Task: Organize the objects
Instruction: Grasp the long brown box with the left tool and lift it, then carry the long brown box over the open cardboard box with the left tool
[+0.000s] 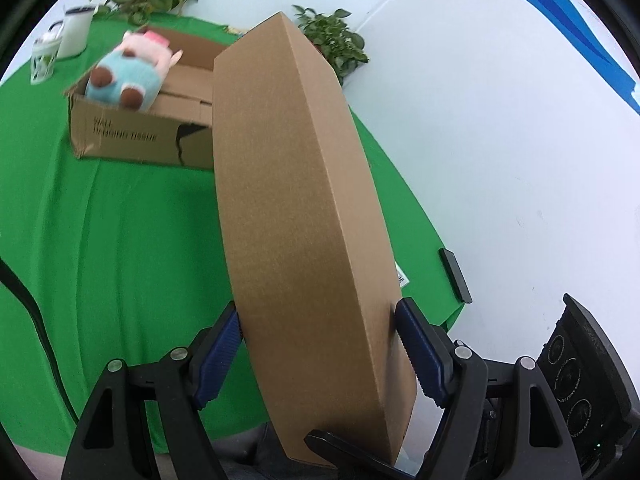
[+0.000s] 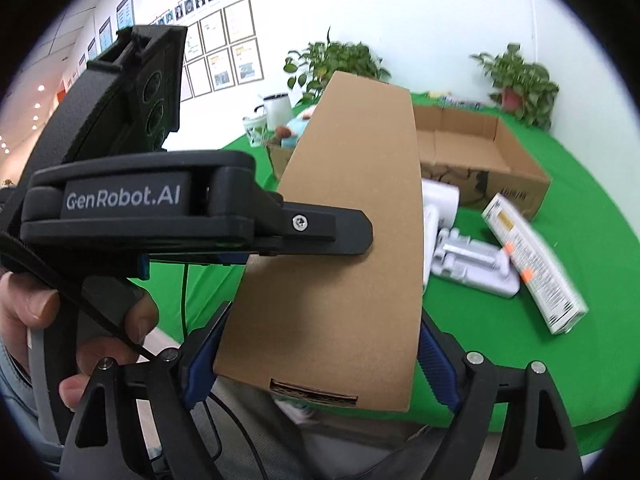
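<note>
Above green table, flat box [image 1: 296,216] clamped btwn left tool [image 1: 320,340] & right tool [image 2: 320,360]

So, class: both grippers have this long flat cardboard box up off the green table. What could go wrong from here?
1. The flat box is pinched only near one end by the left gripper and the right gripper; its far end could sag or twist free.
2. That far end hangs close to the open carton holding the plush toy and could knock it.
</note>
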Demonstrator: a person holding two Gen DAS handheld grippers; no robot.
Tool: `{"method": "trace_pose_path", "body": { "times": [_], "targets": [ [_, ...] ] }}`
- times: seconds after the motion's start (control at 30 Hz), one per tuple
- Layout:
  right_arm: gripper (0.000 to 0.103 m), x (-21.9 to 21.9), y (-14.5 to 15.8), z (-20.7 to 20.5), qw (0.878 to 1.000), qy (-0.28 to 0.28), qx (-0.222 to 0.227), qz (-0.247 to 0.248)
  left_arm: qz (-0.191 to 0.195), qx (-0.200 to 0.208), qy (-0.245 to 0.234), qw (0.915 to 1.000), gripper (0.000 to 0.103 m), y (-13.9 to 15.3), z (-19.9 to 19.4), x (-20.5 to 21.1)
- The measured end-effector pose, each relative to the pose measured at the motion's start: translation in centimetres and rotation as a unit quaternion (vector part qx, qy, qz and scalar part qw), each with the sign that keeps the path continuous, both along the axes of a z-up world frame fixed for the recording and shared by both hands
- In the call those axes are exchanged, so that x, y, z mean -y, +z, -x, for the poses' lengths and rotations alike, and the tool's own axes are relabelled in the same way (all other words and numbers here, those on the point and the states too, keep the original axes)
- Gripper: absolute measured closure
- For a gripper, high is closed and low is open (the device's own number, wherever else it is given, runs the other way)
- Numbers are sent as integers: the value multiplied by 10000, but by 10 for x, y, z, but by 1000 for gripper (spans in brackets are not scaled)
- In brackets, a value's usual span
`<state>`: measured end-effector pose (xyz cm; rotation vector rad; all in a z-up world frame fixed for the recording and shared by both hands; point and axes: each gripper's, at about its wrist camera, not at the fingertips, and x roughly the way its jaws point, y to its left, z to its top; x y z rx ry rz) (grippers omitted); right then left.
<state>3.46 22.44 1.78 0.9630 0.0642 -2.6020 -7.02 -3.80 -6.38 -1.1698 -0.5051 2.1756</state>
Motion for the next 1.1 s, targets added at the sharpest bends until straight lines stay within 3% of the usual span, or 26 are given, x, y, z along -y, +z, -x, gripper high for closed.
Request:
{"method": "trace_pose_path", "body": {
  "times": [0.4,0.6,0.83,1.1],
  "targets": [
    [19,-8,46,16,9974,-233,-679,76,68,-820,-121,9965,29,68,9,-16],
    [19,-4,71,41,9957,-259,-894,-1,-9,-1127,-84,9936,29,105,35,-2],
    [19,7,93,79,9946,-201,-1017,-102,-124,-1219,21,9925,29,140,55,16],
    [20,-2,111,135,9949,-200,-993,-29,14,-1218,-9,9926,30,176,103,13]
  ]
}}
